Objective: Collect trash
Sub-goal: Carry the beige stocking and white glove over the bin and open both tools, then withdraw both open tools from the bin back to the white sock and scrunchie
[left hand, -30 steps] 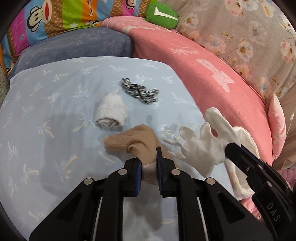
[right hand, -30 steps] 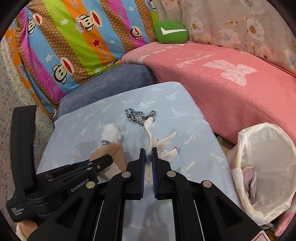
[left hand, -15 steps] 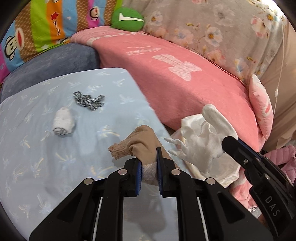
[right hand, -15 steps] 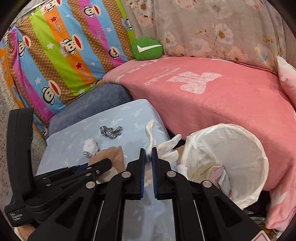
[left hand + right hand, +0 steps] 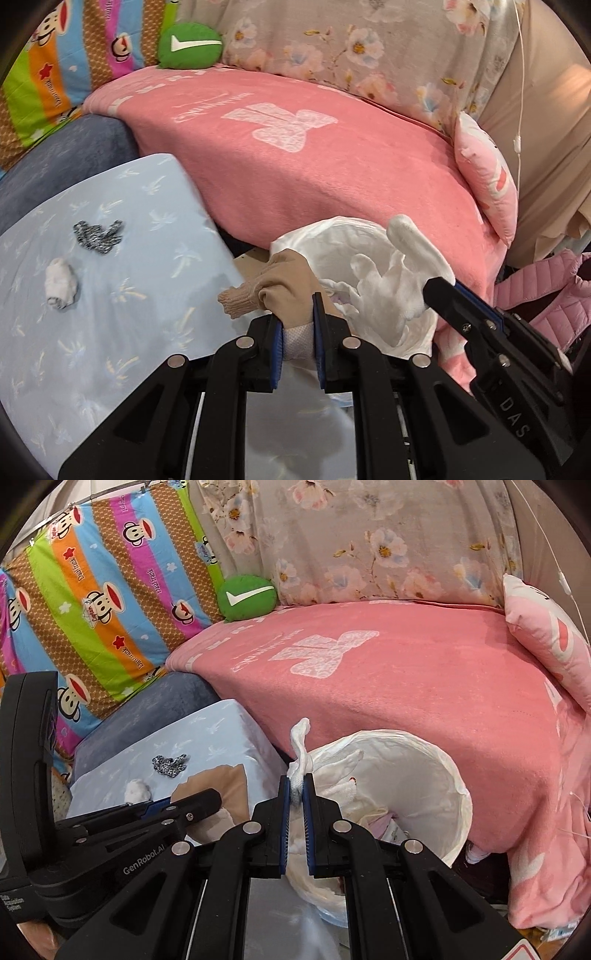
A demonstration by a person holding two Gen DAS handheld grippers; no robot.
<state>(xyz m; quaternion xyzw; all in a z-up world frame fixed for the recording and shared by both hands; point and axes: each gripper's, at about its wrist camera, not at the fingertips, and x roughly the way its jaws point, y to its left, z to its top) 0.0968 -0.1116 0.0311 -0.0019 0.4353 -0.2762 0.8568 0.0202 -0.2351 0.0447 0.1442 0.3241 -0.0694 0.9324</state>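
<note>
Left gripper point(image 5: 297, 321) around tan sock point(image 5: 284, 284), sock's lower end hidden.

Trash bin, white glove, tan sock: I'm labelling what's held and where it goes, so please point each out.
Trash bin point(image 5: 448, 771): right wrist view, far rim of its white liner.
White glove point(image 5: 388, 291): left wrist view, its palm.
Tan sock point(image 5: 291, 277): left wrist view, bunched top above the pads.
</note>
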